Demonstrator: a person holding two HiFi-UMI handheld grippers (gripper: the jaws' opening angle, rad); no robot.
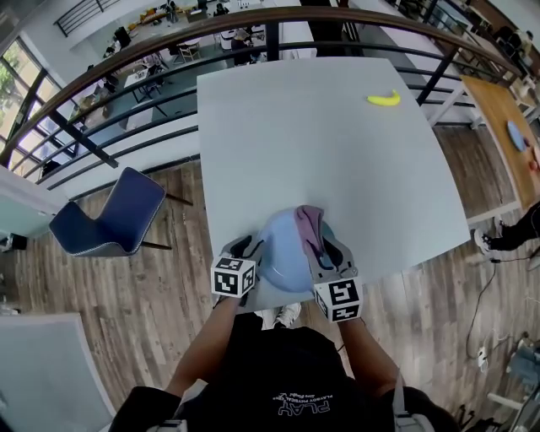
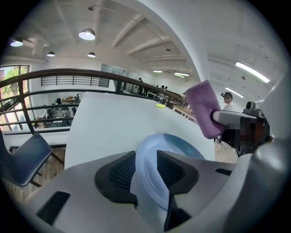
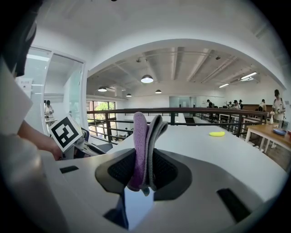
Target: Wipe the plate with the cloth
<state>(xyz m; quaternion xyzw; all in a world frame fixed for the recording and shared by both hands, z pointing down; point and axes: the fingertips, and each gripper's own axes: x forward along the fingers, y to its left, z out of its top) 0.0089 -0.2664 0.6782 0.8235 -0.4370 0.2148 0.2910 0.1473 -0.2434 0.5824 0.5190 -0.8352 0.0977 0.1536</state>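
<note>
Plate (image 1: pixel 283 253) sits at the bench's (image 1: pixel 321 143) six-o'clock edge; left tongs (image 2: pixel 146 169) stand apart round its rim, unclamped; right tongs (image 3: pixel 144 169) are clamped on the cloth (image 3: pixel 140 136) over its one-o'clock rim; wiping seems about to begin; next, likely pinch the rim and press the cloth down.

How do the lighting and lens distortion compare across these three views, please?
Head view: even daylight, sharp, with the railing bowed by the wide lens. Left gripper view: heavy fisheye with black corners, a ceiling lamp glaring white, and the plate slightly soft so near the lens. Right gripper view: the same fisheye and dark rim, with the cloth evenly lit.
</note>
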